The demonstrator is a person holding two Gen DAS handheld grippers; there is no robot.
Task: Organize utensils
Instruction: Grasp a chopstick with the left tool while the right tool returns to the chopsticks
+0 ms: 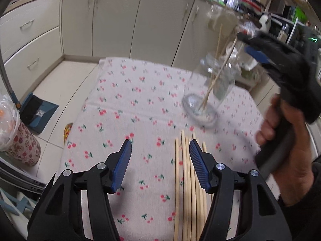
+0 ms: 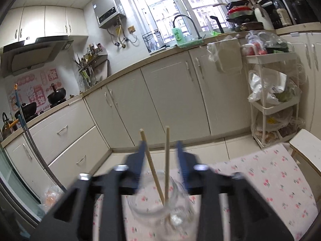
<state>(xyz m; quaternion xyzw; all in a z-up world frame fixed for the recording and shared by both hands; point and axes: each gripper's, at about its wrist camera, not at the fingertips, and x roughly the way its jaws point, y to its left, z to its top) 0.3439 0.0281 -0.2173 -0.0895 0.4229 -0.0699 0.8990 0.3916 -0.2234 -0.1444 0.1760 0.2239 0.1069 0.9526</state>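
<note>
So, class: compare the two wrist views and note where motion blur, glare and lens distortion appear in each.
Left wrist view: the glass jar and right gripper are smeared by motion blur, while the left gripper and loose chopsticks look sharp. Right wrist view: its own jaws and the jar are blurred, the window is blown out by glare, and the cabinets bow from fisheye distortion.
</note>
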